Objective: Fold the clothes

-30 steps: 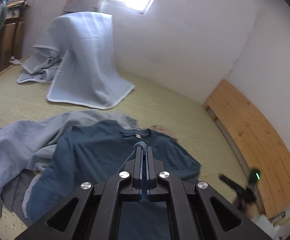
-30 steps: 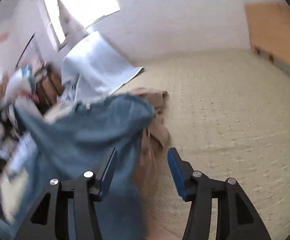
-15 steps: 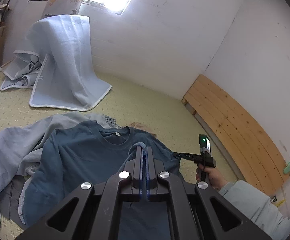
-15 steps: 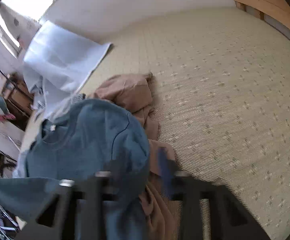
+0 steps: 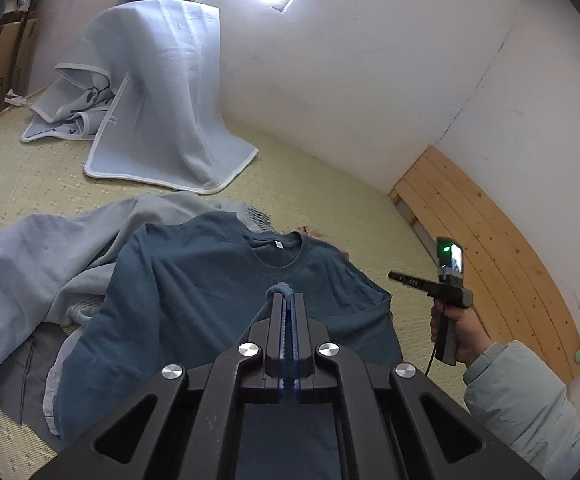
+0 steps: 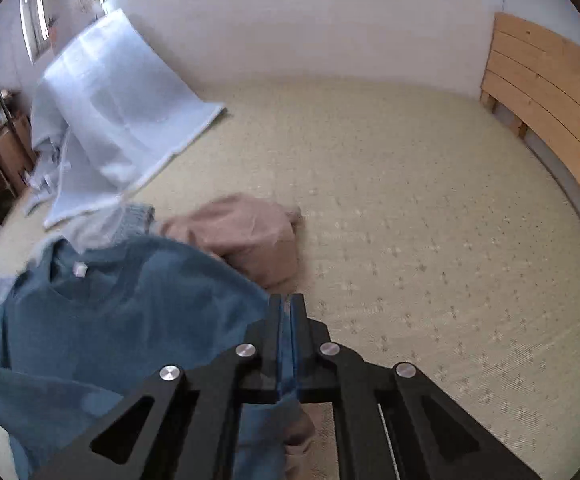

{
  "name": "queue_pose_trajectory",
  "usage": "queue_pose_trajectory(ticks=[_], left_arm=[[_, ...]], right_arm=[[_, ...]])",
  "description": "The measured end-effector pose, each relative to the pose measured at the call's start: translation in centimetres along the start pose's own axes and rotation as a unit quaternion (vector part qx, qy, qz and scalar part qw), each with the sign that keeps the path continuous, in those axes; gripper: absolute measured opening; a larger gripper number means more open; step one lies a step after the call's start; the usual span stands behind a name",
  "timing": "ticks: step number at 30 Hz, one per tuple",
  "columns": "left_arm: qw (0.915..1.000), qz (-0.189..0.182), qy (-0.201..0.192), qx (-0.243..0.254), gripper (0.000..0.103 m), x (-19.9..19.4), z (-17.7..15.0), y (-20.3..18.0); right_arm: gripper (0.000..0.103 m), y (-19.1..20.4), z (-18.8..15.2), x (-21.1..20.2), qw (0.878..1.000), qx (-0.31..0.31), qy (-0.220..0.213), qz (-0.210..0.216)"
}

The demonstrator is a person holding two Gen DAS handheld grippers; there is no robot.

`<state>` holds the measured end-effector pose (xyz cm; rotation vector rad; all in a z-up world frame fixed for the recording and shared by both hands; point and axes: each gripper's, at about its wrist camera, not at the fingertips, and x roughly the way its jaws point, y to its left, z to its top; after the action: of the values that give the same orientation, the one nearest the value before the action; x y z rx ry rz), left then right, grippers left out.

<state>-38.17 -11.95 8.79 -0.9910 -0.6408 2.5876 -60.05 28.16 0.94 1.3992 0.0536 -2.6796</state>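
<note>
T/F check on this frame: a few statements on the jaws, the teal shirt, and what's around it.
1. The left gripper has its jaws shut on the teal shirt. True.
2. The right gripper is open. False: its jaws are shut on the shirt's edge.
3. A tan garment lies beside the shirt. True.
4. The shirt's neck label is hidden. False: the white label shows.
5. The pale blue blanket lies flat. False: it drapes over something.

Teal shirt [image 6: 102, 320] is blurring in right wrist view; its lower hem is running under the right claw [image 6: 288, 300]. Tan garment [image 6: 250, 240] is lying partly hidden beneath it. Pale sleeve [image 5: 529, 408] is being cut off by frame edge.
</note>
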Motion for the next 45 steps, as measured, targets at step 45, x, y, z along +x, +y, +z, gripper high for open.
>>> queue_pose_trajectory(ticks=[45], left_arm=[[0.9992, 0.015, 0.005, -0.038, 0.001, 0.4, -0.7, 4.8]], right_arm=[[0.017, 0.5, 0.8, -0.3, 0.999, -0.007, -0.028, -0.018]])
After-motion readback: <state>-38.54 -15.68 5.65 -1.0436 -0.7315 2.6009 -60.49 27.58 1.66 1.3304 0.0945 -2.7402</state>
